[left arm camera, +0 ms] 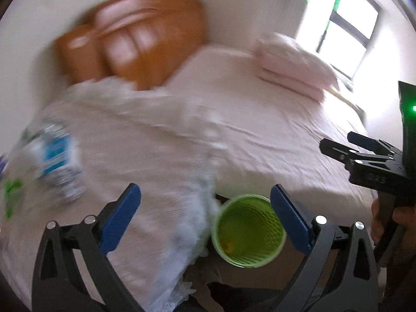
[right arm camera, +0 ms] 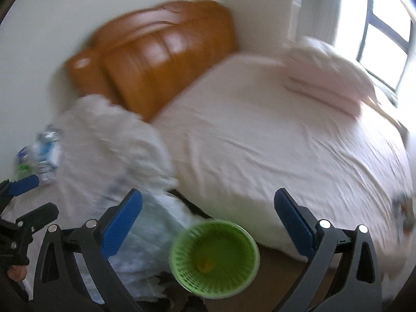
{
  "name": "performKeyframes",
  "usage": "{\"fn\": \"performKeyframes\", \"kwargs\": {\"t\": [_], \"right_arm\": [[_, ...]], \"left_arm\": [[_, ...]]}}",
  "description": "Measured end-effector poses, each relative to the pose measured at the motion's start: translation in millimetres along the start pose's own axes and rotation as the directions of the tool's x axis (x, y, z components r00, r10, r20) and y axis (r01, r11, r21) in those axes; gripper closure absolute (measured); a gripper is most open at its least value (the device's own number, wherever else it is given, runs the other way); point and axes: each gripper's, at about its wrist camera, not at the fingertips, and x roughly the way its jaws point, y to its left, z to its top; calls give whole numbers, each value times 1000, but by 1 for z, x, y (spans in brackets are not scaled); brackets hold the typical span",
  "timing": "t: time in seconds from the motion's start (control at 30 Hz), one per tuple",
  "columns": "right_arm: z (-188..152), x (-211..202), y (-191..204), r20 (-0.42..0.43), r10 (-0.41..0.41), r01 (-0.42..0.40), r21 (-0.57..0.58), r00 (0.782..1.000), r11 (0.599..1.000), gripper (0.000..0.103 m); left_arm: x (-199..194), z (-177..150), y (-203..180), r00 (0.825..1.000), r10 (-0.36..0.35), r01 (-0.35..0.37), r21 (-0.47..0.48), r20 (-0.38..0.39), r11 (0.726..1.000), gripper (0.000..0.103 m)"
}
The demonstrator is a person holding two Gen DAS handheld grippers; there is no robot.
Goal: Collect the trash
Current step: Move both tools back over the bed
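A green mesh waste basket [left arm camera: 248, 230] stands on the floor by the bed's near edge; it also shows in the right wrist view [right arm camera: 214, 258], with a small yellow-orange thing at its bottom. My left gripper [left arm camera: 205, 208] is open and empty above the bed and basket. My right gripper [right arm camera: 208, 210] is open and empty above the basket; it also shows at the right of the left wrist view [left arm camera: 335, 147]. A clear plastic bag [left arm camera: 49, 156] with crumpled bottles and blue-labelled trash lies at the left, blurred, and shows too in the right wrist view [right arm camera: 43, 153].
A bed with a pink sheet [right arm camera: 273, 140] fills the middle. A wooden headboard [right arm camera: 161, 57] stands against the wall. A folded pink quilt [right arm camera: 330, 72] lies by the window. A white crumpled cover [right arm camera: 109, 140] drapes over the bed's left side. My left gripper [right arm camera: 23, 197] shows at the far left.
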Motion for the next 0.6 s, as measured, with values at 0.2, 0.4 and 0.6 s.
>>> {"fn": "performKeyframes", "kwargs": {"t": [0.2, 0.4, 0.6], "right_arm": [[29, 10, 88, 20, 175, -168, -189, 984, 967, 2], [29, 11, 169, -2, 308, -295, -291, 951, 910, 2], [21, 9, 230, -51, 400, -390, -363, 915, 846, 2]], "left_arm": [[-47, -28, 82, 987, 153, -138, -211, 56, 968, 8], [-84, -69, 148, 956, 289, -252, -355, 54, 900, 8], [-108, -99, 185, 924, 382, -332, -444, 24, 832, 8]]}}
